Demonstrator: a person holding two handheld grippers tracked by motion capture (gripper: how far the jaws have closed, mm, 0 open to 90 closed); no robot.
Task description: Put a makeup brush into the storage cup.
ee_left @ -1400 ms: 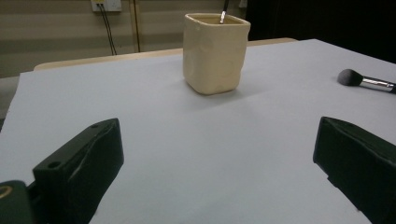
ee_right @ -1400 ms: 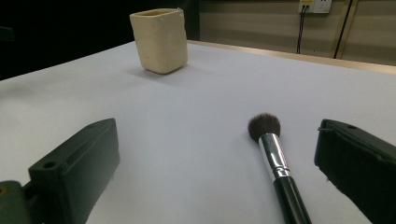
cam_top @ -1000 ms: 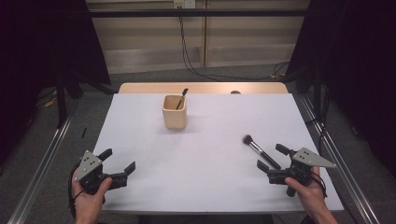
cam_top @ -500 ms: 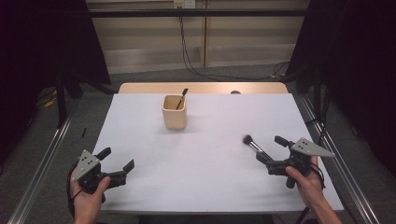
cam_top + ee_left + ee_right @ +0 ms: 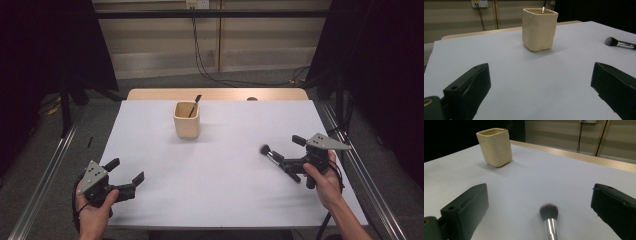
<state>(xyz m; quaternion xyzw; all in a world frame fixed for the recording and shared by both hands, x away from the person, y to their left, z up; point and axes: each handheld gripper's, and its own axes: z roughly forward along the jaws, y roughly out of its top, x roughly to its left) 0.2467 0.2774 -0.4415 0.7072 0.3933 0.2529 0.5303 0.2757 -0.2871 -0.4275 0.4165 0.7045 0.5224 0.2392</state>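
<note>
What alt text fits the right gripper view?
A makeup brush lies on the white table, bristles away from the camera, between the right gripper's open black jaws. A cream square cup stands farther off at upper left.

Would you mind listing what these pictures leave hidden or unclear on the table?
- Makeup brush: its handle end runs off the bottom edge of the right gripper view and sits under the right gripper in the high view.
- Item in the cream cup: the cup wall hides its lower part; the dark tip is too small to identify.
- Small dark object at the table's far edge: too small to tell.
</note>
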